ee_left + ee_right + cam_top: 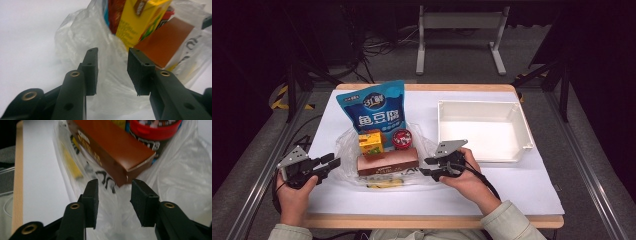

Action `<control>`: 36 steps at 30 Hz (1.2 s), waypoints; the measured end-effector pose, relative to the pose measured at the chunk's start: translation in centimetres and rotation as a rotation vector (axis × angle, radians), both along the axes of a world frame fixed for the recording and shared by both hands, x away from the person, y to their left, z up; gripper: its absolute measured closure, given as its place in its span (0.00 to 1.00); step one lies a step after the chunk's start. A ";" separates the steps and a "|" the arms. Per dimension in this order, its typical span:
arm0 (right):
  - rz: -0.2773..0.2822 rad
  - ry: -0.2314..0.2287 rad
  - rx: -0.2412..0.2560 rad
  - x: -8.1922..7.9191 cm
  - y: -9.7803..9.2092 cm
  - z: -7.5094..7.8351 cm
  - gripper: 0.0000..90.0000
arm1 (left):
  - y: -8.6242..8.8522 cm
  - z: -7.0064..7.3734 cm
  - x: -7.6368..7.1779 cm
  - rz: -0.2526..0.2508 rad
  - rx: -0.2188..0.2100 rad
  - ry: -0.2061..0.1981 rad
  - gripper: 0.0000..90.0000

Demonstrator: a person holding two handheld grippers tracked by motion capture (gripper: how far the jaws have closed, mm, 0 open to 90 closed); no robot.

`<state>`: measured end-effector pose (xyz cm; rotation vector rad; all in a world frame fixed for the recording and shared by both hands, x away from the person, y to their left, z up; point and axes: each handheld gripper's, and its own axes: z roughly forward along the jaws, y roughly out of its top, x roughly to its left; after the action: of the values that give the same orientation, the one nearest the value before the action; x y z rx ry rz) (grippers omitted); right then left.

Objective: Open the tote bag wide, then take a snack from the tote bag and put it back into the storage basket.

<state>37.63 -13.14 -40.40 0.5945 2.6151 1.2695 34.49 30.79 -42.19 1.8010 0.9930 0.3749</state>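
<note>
A clear plastic bag point(347, 150) lies flat on the white table cover with groceries on it: a long brown box point(387, 161), a yellow juice carton point(371, 141), a red-lidded can point(402, 139) and a blue snack pouch point(374, 107). My left gripper point(332, 164) is open at the bag's left edge; the crumpled bag point(112, 82) lies between and beyond its jaws. My right gripper point(428, 166) is open at the brown box's right end. The brown box point(112, 147) corner sits just past its jaws, above the bag film point(180, 182), with the red-lidded can point(155, 130) behind.
An empty white tray point(522, 120) stands at the right back of the table. The wooden table edge point(432, 221) runs along the front. A metal stand point(459, 22) and cables are on the floor beyond the table.
</note>
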 end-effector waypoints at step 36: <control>0.121 0.029 0.294 2.6 1.4 7.8 0.24 | 0.1 0.7 -1.1 -0.046 -0.018 -0.020 0.32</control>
<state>40.22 -11.79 -32.58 0.5066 2.5384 1.7135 33.43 30.90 -41.49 1.7974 0.9371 0.3535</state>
